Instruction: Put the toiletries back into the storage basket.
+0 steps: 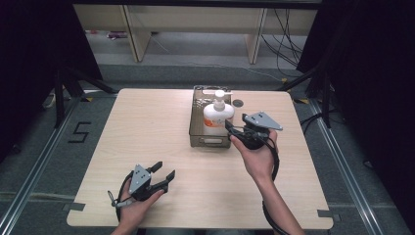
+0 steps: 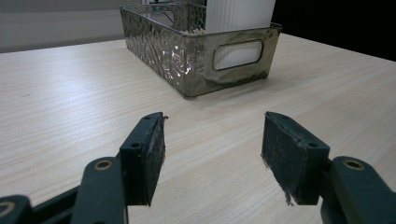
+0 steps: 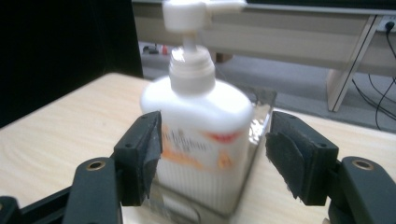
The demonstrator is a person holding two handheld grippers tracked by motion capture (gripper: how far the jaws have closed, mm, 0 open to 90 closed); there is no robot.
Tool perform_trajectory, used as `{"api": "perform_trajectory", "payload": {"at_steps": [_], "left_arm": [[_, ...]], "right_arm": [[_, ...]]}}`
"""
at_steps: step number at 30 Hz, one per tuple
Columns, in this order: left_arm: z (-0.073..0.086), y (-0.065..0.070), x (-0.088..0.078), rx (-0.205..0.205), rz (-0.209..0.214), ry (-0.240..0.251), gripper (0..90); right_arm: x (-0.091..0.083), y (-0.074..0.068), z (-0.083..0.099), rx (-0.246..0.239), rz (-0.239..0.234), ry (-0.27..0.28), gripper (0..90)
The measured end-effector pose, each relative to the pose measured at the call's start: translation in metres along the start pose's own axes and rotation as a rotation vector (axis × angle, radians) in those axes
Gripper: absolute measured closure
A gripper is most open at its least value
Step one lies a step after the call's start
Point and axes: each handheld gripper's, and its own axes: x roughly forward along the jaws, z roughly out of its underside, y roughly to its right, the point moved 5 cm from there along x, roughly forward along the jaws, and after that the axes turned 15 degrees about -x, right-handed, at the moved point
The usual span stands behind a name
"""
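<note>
Hammered metal basket around pump bottle, open right tongs beside.

Left tongs and right tongs: black bodies, each topped by a grey three-cornered plate and trailing a black cable; jaws carry brass-coloured pivot screws and worn dark pads with frayed edges; forearms bare, without sleeves

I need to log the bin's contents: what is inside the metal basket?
A white pump bottle stands upright in the near half of the metal basket. The bottle covers the basket floor beneath it.
</note>
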Motion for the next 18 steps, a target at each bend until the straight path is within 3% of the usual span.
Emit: {"api": "perform_trajectory", "payload": {"at_steps": [6, 9, 10, 12, 13, 14, 18], "left_arm": [[0.0, 0.0, 0.001, 0.003, 0.004, 0.009, 38.9], [0.0, 0.0, 0.0, -0.006, -0.005, 0.001, 38.9], [0.0, 0.0, 0.0, -0.006, -0.005, 0.001, 38.9], [0.0, 0.0, 0.0, -0.012, -0.008, 0.001, 38.9], [0.0, -0.001, 0.0, -0.011, -0.009, 0.002, 38.9], [0.0, -0.001, 0.0, -0.012, -0.011, 0.002, 38.9], [0.0, -0.001, 0.0, -0.017, -0.017, 0.003, 38.9]], "right_arm": [[-0.019, 0.009, 0.032, 0.002, -0.018, -0.056, 37.4], [-0.028, 0.013, 0.053, 0.014, -0.009, -0.082, 39.1], [-0.031, 0.016, 0.06, 0.009, 0.023, -0.078, 40.2], [-0.036, 0.018, 0.075, 0.014, 0.034, -0.057, 40.8], [-0.039, 0.018, 0.083, 0.038, 0.052, -0.063, 40.8], [-0.041, 0.019, 0.091, 0.062, 0.035, -0.059, 40.7], [-0.045, 0.021, 0.116, 0.101, 0.051, -0.079, 40.5]]}}
